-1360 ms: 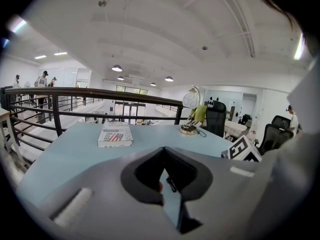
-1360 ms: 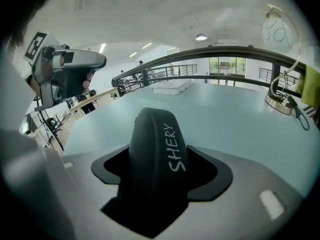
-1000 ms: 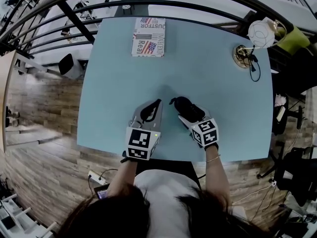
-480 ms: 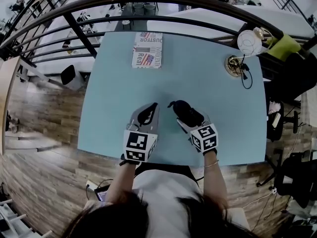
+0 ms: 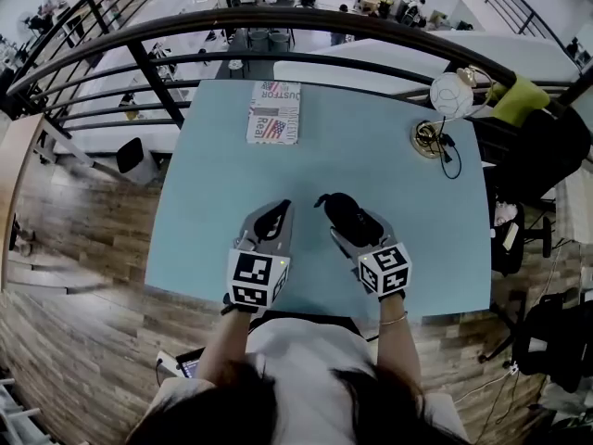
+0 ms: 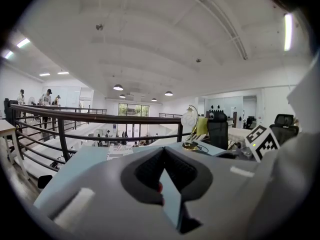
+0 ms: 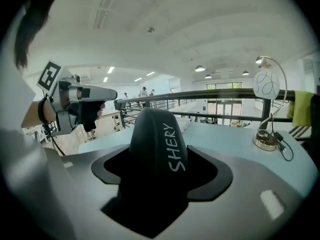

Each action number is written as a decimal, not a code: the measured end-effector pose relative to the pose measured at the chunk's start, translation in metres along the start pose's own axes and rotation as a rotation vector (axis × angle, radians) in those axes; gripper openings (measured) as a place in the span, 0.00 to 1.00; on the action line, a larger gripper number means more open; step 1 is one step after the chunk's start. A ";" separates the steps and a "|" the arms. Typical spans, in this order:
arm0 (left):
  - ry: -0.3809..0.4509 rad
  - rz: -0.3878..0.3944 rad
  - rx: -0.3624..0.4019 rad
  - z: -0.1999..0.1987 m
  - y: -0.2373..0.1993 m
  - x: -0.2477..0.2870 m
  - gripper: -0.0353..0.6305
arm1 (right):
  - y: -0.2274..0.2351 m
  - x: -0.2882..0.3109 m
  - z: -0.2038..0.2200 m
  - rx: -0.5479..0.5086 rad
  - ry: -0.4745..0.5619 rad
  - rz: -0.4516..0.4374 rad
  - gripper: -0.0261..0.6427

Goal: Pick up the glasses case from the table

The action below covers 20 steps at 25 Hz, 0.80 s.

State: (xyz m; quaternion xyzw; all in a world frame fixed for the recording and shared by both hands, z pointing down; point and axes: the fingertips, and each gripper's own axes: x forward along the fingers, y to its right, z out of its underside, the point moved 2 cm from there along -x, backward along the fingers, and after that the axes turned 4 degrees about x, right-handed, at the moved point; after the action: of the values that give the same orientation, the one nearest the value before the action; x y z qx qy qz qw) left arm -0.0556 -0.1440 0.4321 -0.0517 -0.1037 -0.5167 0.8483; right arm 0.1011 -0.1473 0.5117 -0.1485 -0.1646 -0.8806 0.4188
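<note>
The glasses case [image 5: 345, 211] is black, with white lettering "SHERY" on it. My right gripper [image 5: 339, 215] is shut on it, over the near middle of the light blue table [image 5: 371, 156]. In the right gripper view the case [image 7: 157, 144] fills the gap between the jaws and sticks out forward, clear of the tabletop. My left gripper [image 5: 278, 213] is just to the left of the case, apart from it. Its jaws are shut with nothing between them, and in the left gripper view they [image 6: 162, 156] meet at the tips.
A printed magazine [image 5: 273, 112] lies at the table's far edge. A lamp with a gold base [image 5: 426, 137] and a round white shade [image 5: 451, 94] stands at the far right corner. A dark railing [image 5: 278, 21] runs behind the table, and black chairs [image 5: 547, 156] stand to the right.
The head view has pulled back, so the table looks smaller. Both grippers keep much the same pose, and the case stays in the right one.
</note>
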 end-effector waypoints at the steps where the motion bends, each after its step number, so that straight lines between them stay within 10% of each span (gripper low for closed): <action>1: 0.005 -0.001 0.002 -0.002 0.001 -0.001 0.14 | -0.001 -0.004 -0.006 0.001 0.019 -0.001 0.54; 20: 0.037 0.015 0.000 -0.018 0.005 -0.005 0.14 | 0.005 -0.073 -0.090 -0.066 0.283 0.073 0.54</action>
State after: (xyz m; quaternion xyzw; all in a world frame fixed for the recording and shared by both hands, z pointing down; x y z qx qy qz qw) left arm -0.0510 -0.1412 0.4140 -0.0429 -0.0878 -0.5112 0.8539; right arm 0.1384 -0.1376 0.4018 -0.0422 -0.0695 -0.8819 0.4643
